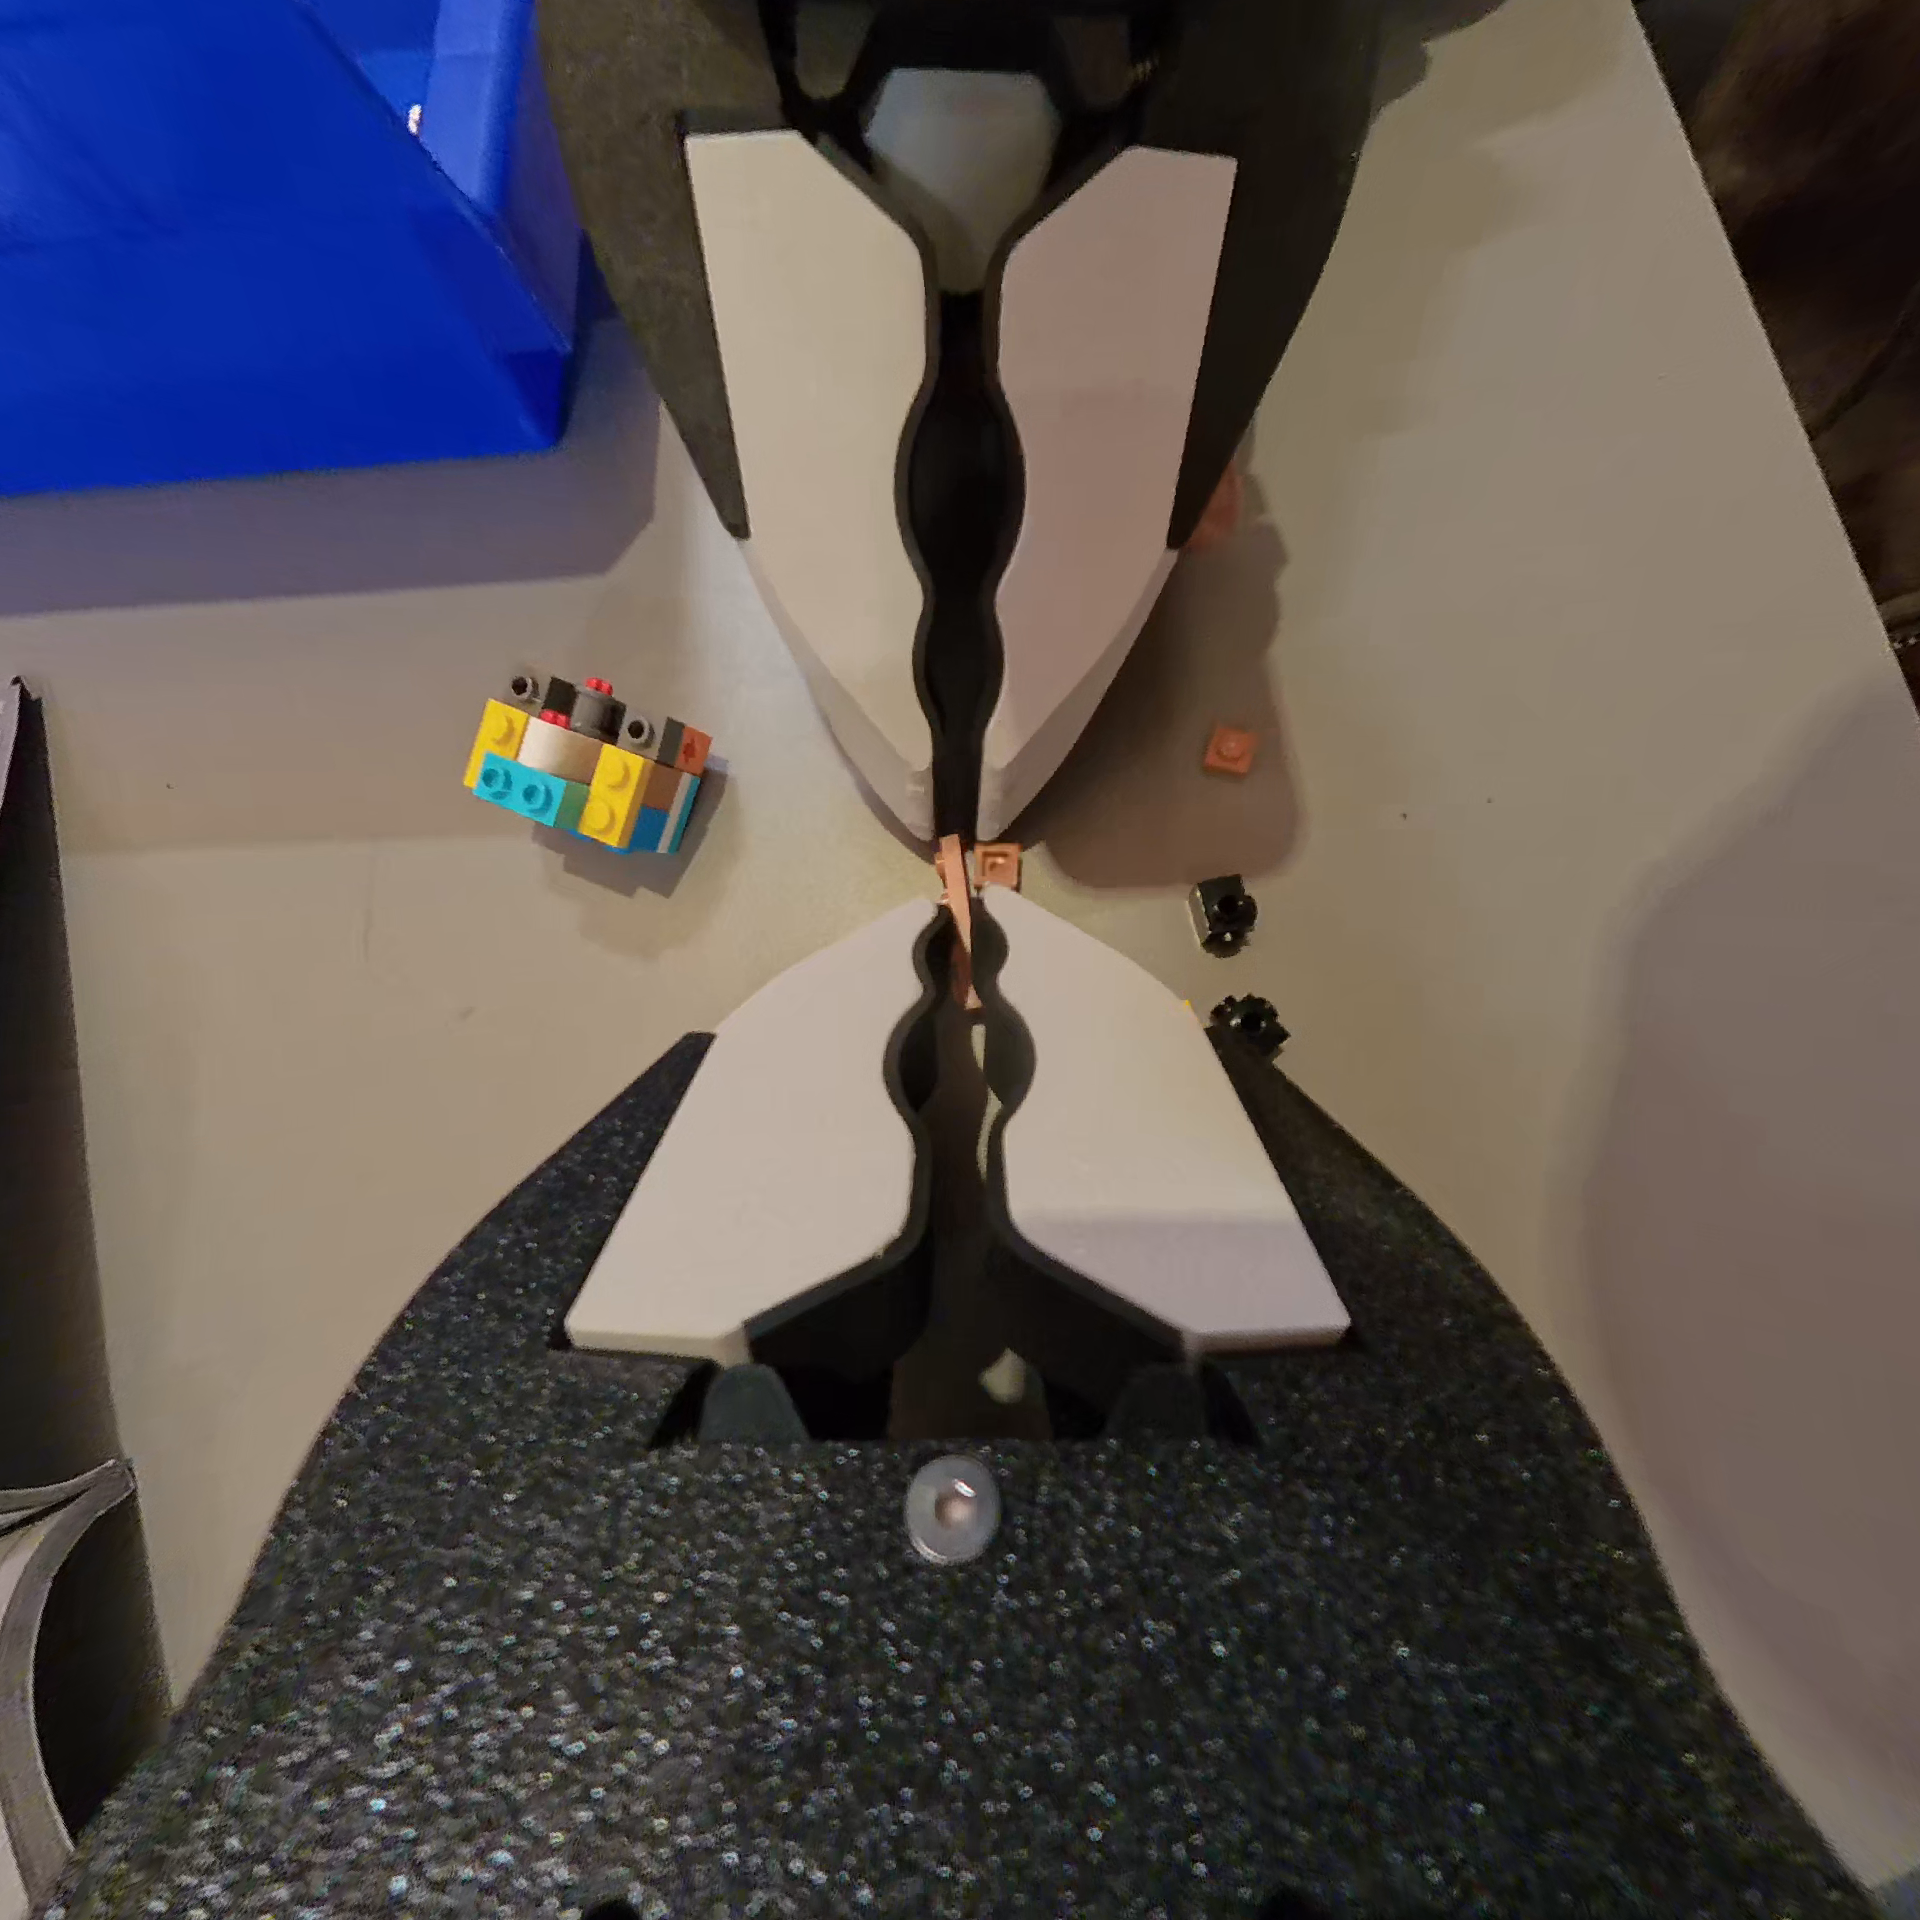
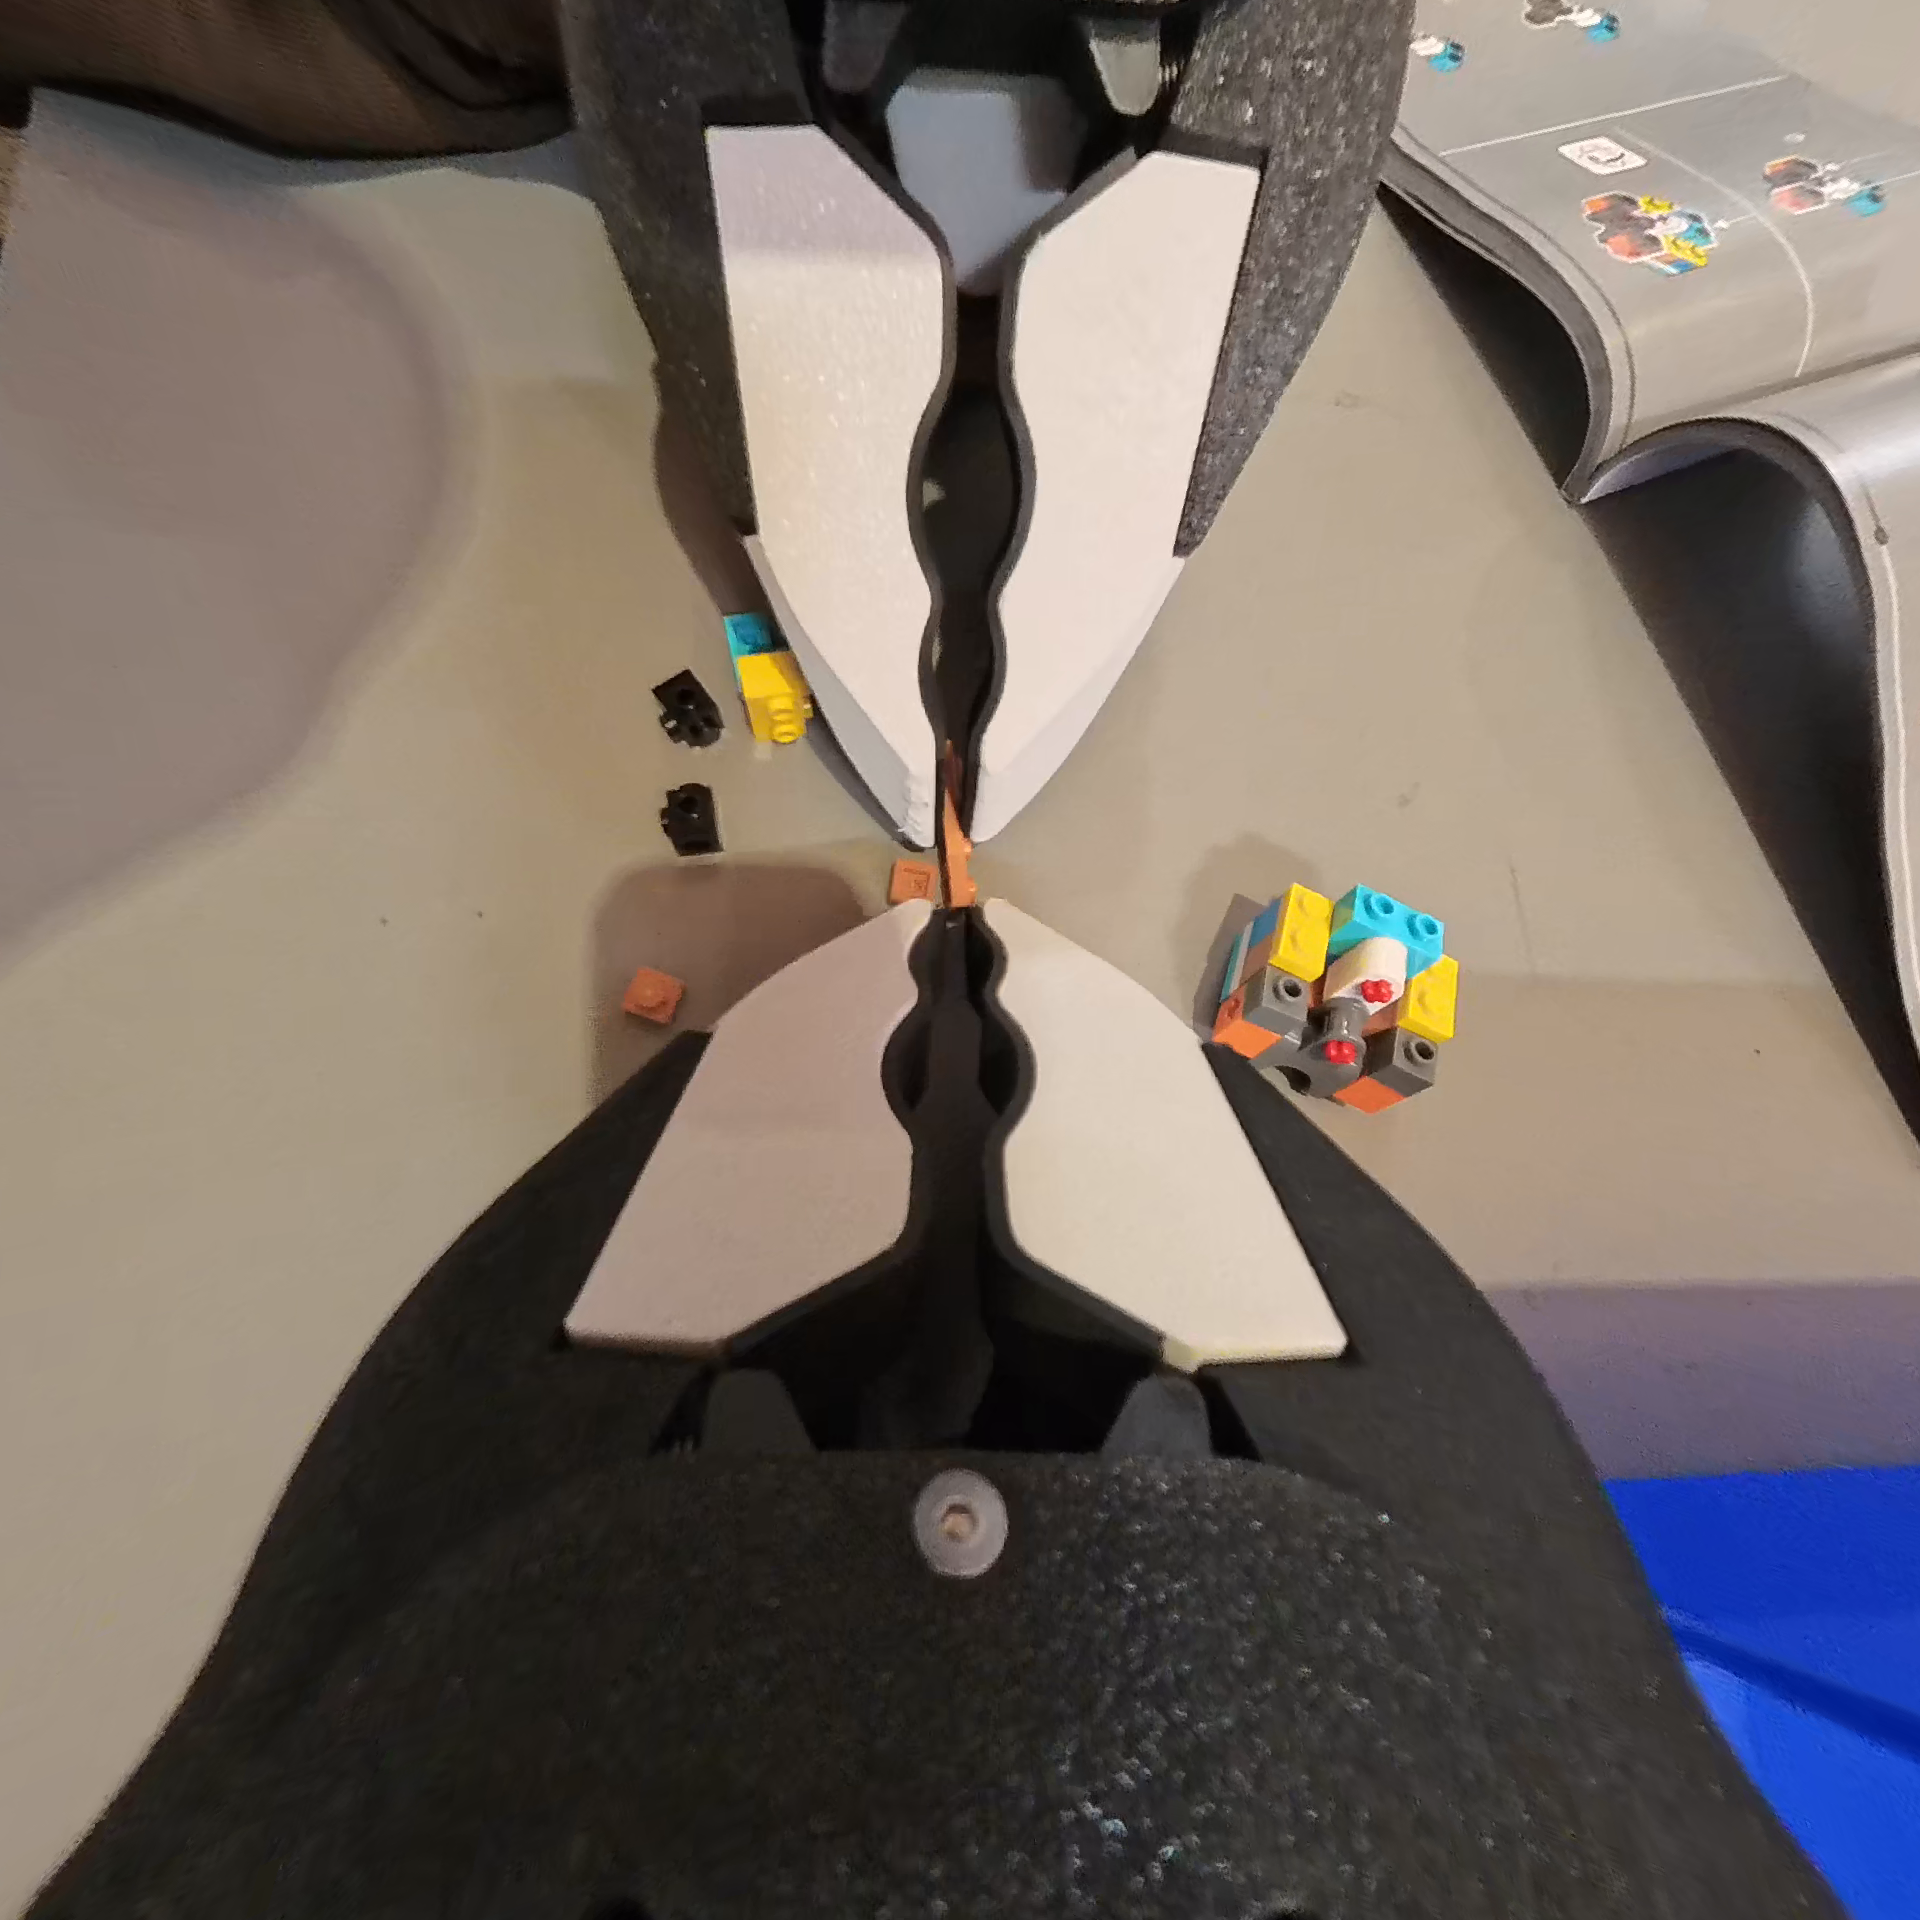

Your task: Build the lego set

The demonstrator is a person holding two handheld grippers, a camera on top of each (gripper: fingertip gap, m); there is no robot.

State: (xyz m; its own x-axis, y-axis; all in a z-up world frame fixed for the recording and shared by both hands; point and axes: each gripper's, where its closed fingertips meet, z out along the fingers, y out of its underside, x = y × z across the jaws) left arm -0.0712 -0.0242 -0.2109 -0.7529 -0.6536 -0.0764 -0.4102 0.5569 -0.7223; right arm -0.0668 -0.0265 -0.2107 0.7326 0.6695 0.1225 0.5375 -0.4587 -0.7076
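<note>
Left claw [image 1: 958, 920] and right claw [image 2: 951, 914], tip to tip above the worktop [image 1: 1455, 727], both pinch one thin brown plate [image 1: 961, 935] edge-on; uneven squeezing could flick it away.

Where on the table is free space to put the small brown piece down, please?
Free: the bare table in front of the multicoloured build, and the wide stretch right of the two black pieces. Crowded: around the claw tips, where brown plates and black pieces lie close.
</note>
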